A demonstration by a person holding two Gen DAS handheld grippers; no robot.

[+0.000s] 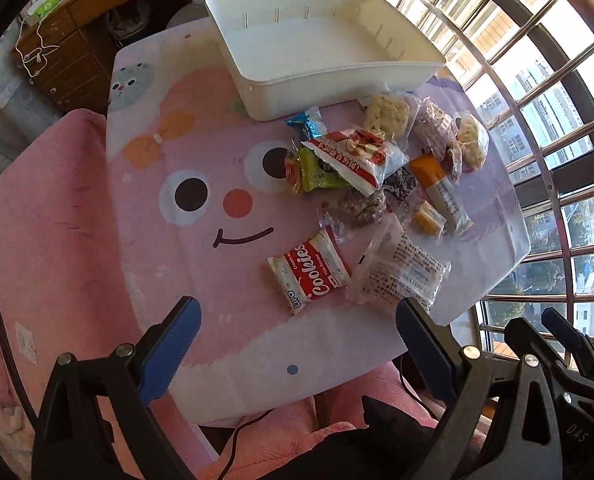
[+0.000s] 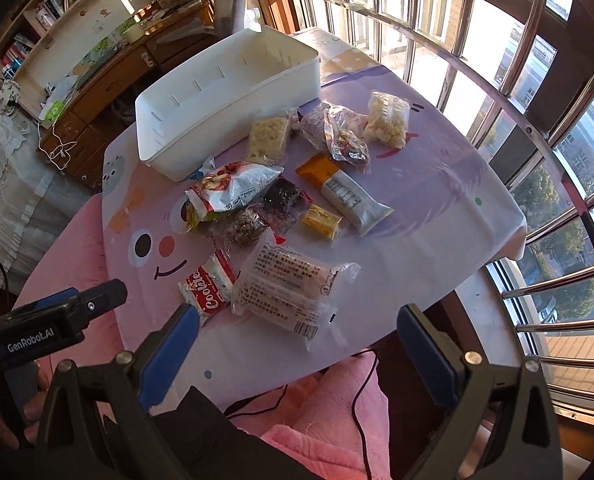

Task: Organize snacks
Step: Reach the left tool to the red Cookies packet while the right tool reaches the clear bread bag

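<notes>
The snack packets lie loose on the cartoon-face tablecloth (image 1: 201,240), nearest the grippers a red Cookies pack (image 1: 311,276) touching a clear printed wrapper (image 2: 285,290), and beyond them a heap with a red-and-white bag (image 1: 357,156) and an orange-and-white bar (image 2: 349,192). All look light, crinkly and slippery, the puffed-rice cakes (image 2: 388,124) probably crushable, so a gentle pinch on a sealed end seems safest. Behind stands the empty white bin (image 1: 329,92); the left gripper (image 1: 297,340) and right gripper (image 2: 297,344) hover spread wide, holding nothing.
</notes>
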